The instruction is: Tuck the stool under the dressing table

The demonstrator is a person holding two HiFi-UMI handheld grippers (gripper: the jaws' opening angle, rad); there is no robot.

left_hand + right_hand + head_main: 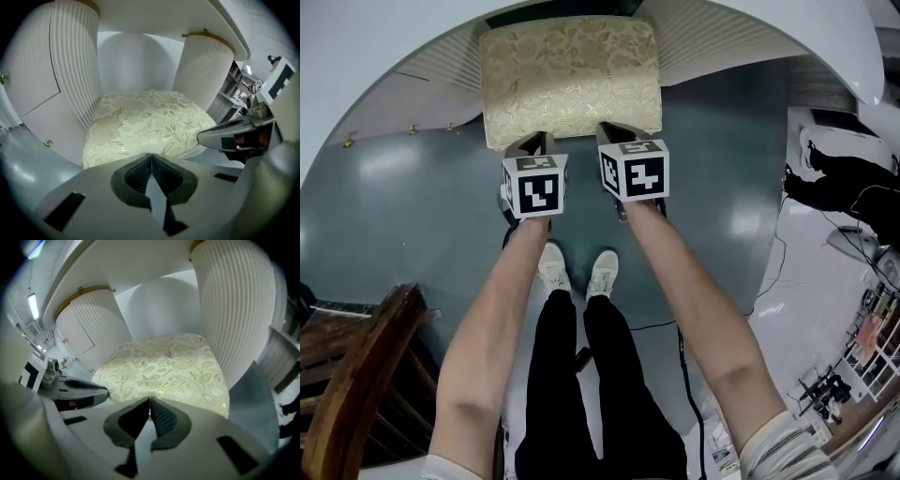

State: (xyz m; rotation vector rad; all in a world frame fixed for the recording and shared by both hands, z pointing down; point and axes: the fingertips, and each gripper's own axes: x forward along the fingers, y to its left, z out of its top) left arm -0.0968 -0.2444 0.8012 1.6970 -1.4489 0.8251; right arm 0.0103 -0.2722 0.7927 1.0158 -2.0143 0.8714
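— Where does the head view look from?

— From high above, facing steeply down past the arms. The stool [570, 75] sits upper centre, and the dressing table [384, 56] arcs across the top of the frame.

— And the two gripper views?

— Each rides low behind its own jaws and looks forward, very near the stool's front edge. The left gripper [151, 157] view catches the right gripper [211, 137] at its right edge, and the right gripper view shows the left one at its left. All three share the stool.
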